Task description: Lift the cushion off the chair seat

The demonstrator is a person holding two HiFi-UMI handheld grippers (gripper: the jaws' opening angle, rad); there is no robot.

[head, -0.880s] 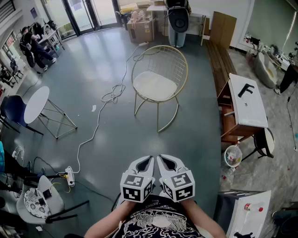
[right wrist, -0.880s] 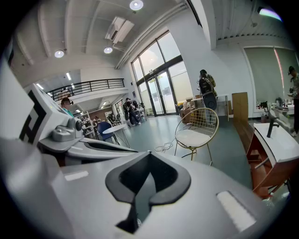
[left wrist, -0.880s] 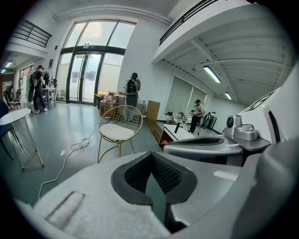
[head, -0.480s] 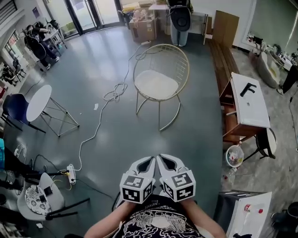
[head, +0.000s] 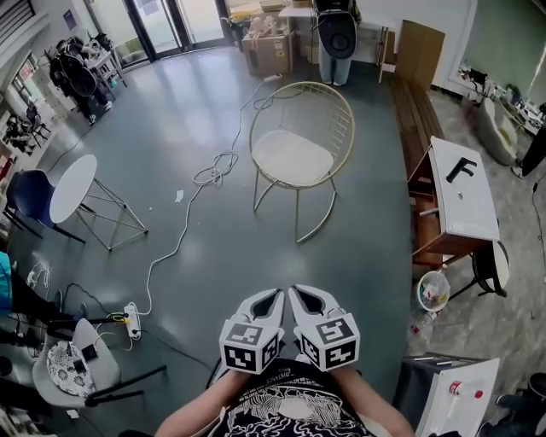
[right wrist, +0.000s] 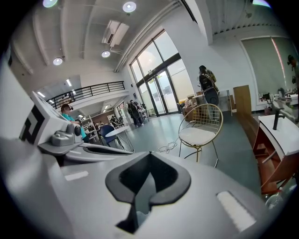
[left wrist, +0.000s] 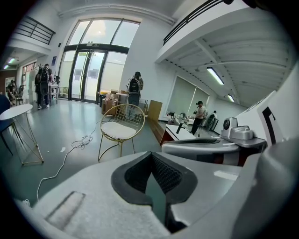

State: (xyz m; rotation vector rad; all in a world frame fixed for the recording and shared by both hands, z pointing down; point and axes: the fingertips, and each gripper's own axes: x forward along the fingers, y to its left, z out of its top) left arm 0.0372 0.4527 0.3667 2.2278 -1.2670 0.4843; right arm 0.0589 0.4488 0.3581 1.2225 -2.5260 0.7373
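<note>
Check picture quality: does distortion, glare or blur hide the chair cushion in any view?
Head view: sharp, evenly lit, edges barrel-bent; cushion and chair plain. Left gripper view: strong fisheye with black corners, doorway glass washed out, left gripper looms across the lower half; cushion small but readable. Right gripper view: same fisheye, ceiling lamps flare, right gripper fills the foreground.

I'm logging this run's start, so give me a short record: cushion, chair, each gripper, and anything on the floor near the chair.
cushion: white, on the chair seat, untouched
chair: gold wire frame, far ahead of both grippers
left gripper: shut, empty, near the person's body
right gripper: shut, empty, beside the left gripper
floor: white cable looped left of the chair in the head view
status: cushion not lifted yet
</note>
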